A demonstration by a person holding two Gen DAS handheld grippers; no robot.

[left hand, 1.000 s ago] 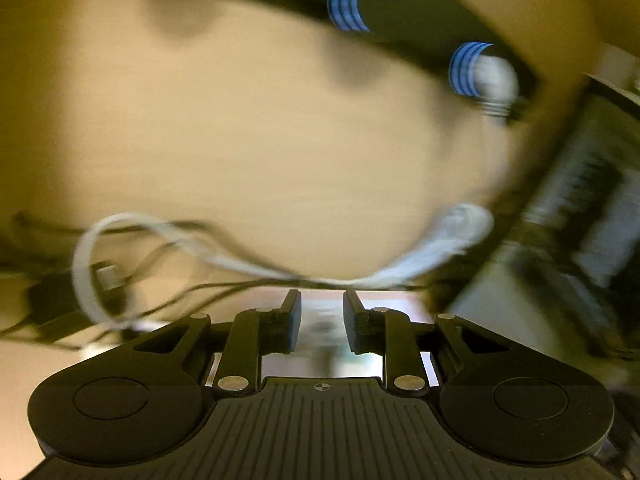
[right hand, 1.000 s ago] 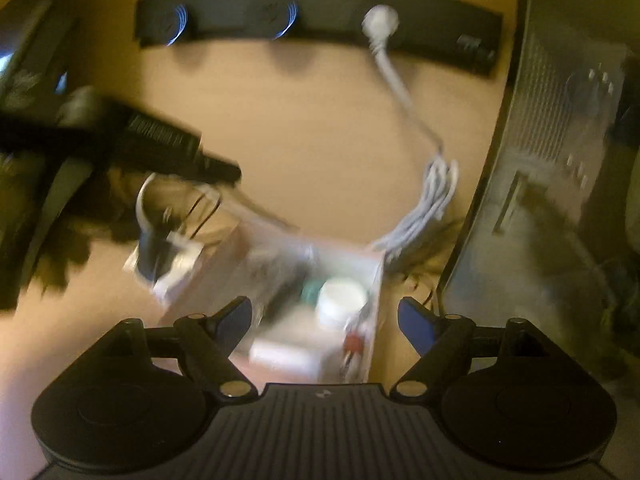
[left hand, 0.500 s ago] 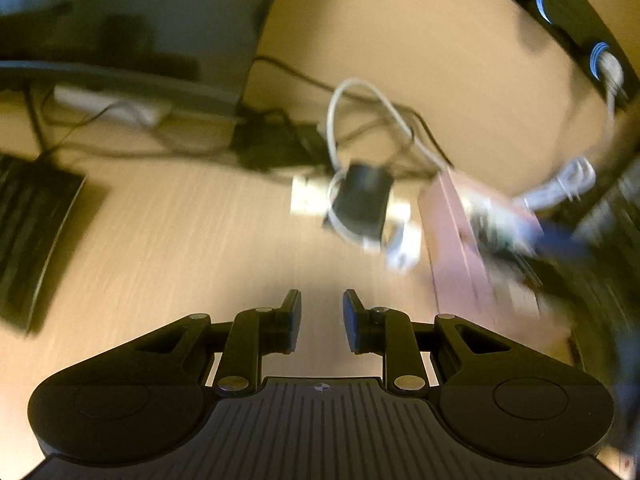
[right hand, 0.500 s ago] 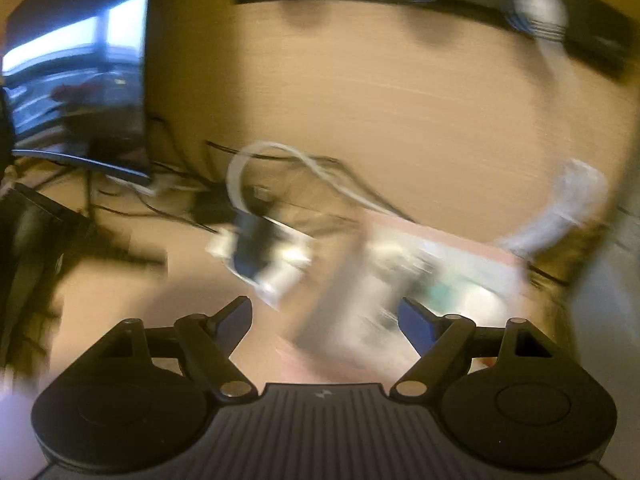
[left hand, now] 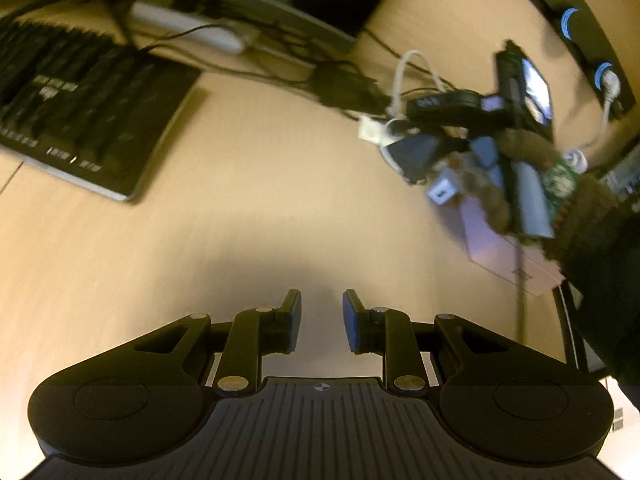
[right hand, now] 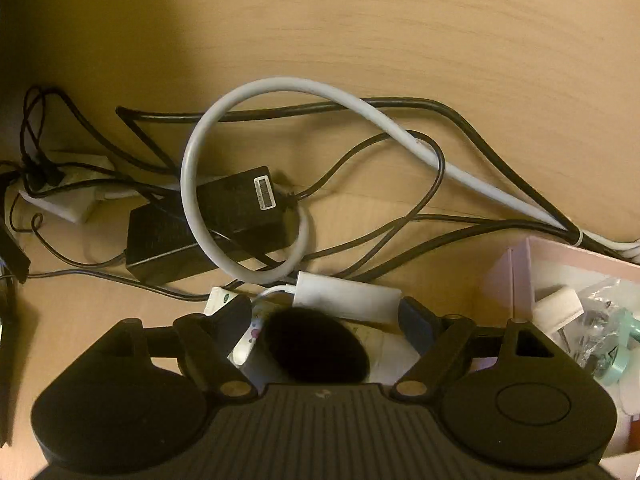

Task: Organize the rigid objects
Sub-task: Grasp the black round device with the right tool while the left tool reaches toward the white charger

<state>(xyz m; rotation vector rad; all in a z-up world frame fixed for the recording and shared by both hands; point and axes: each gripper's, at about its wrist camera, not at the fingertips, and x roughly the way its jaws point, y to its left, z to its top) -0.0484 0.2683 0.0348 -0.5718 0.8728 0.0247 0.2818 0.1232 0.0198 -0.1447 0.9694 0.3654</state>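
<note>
- Now hovering over bare wooden desk (left hand: 248,216): left gripper (left hand: 322,322), fingers parted by a narrow gap, nothing between them.
- Spread wide: right gripper (right hand: 326,314), straddling a dark round object (right hand: 316,348) without clear contact.
- Just beyond the fingertips: white adapter (right hand: 346,296), black power brick (right hand: 244,204), looped grey cable (right hand: 192,152).
- At right: pink box (right hand: 520,268) holding small parts.
- Far left, blurred: keyboard (left hand: 80,116).

Wooden desk (right hand: 400,40) — cables (right hand: 360,168), keyboard (left hand: 80,112), box (right hand: 520,276)
</note>
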